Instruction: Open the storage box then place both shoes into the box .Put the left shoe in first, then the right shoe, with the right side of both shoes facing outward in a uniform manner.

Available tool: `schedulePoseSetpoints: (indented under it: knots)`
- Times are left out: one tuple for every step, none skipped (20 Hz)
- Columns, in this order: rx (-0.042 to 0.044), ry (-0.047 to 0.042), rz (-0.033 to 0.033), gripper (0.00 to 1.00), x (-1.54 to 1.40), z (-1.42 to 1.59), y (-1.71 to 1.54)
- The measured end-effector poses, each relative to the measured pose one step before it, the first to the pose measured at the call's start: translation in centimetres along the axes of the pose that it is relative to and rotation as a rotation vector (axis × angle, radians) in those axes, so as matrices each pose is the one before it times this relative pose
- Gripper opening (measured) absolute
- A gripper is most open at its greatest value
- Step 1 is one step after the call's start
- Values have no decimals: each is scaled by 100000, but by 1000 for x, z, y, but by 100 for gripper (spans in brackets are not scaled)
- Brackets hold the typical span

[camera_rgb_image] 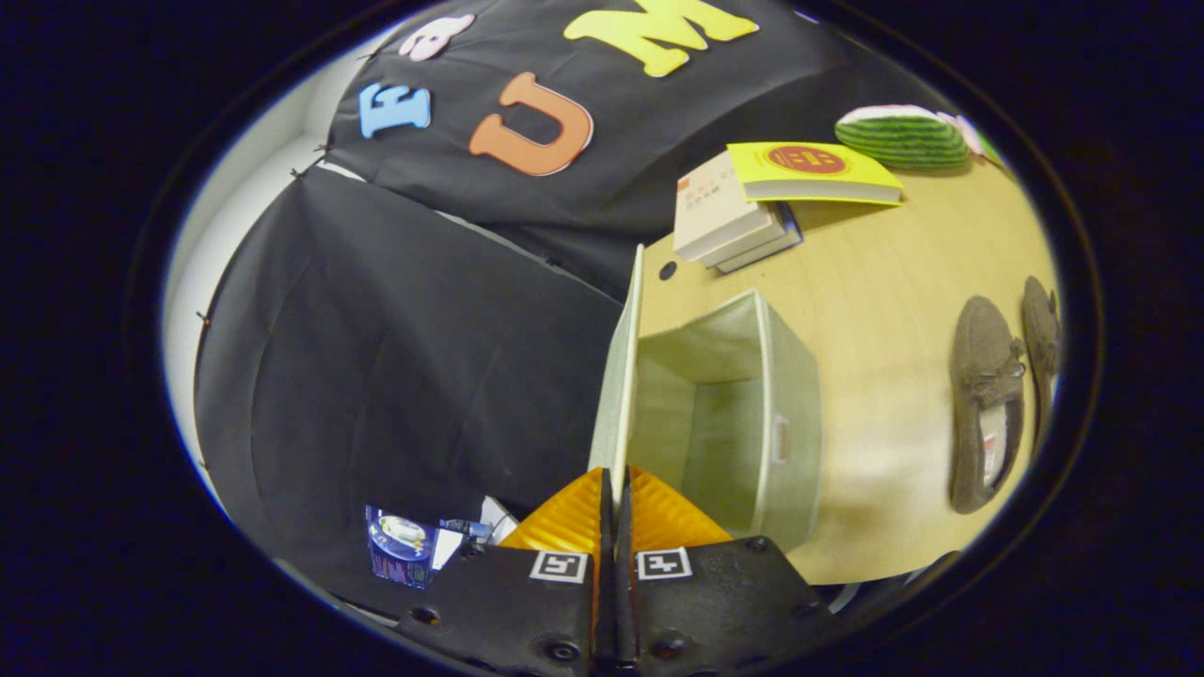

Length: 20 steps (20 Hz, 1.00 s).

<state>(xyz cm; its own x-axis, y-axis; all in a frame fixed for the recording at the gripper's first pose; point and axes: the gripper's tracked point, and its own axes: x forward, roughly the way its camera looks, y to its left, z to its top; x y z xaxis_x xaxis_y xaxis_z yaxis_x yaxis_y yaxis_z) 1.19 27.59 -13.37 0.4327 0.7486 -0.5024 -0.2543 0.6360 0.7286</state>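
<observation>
A pale green fabric storage box stands on the wooden table just ahead of my fingers, its inside bare. Its lid is swung up on edge and runs straight out from my fingertips. My gripper is shut on the lid's near edge, both fingers pressed on it. Two brown slipper-like shoes lie side by side on the table beyond the box: the nearer shoe shows its opening with a label inside, the farther shoe lies just behind it.
A stack of books with a yellow-covered book on top sits on the table past the box. A green striped watermelon-like toy lies behind them. Small blue packets lie beside my fingers against the black cloth wall.
</observation>
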Motion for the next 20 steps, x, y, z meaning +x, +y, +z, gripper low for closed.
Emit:
schedulePoseSetpoints:
  knots:
    - [-3184, 37, -450, 6, 194, -198, 1122]
    - [-3390, -21, 459, 6, 292, -35, 1222]
    - [-3171, -414, 1441, 6, 398, -26, 1625]
    - [-2291, -724, 1203, 6, 437, 97, 1542]
    - [-1727, -445, 1125, 6, 319, -231, 1337]
    - [-1040, -232, 1489, 6, 488, -131, 1346]
    - [-1243, 117, 1517, 6, 559, -380, 1420]
    - [-1710, 41, 1160, 6, 646, -254, 1125]
    - [-1864, -736, 382, 6, 563, -203, 932]
    - [-2496, -1571, -106, 9, 768, -76, 728]
    - [-2742, -178, -778, 12, 899, -359, 574]
    - [-2917, 1823, 700, 19, 468, -744, 757]
    - [-1997, 1003, 995, 25, 725, -763, 891]
    - [-1521, 874, -366, 42, 539, -479, 426]
    - [-1649, -427, -407, 54, 81, -236, 294]
    - [-2030, -415, -1145, 66, 226, 60, 69]
    - [-2138, -1042, -832, 78, 156, -148, 132]
    - [-1827, -602, -1015, 90, 79, 35, -1]
    - [-1463, -354, -289, 90, -91, -68, 146]
    - [-1047, -343, -366, 91, -88, 64, 4]
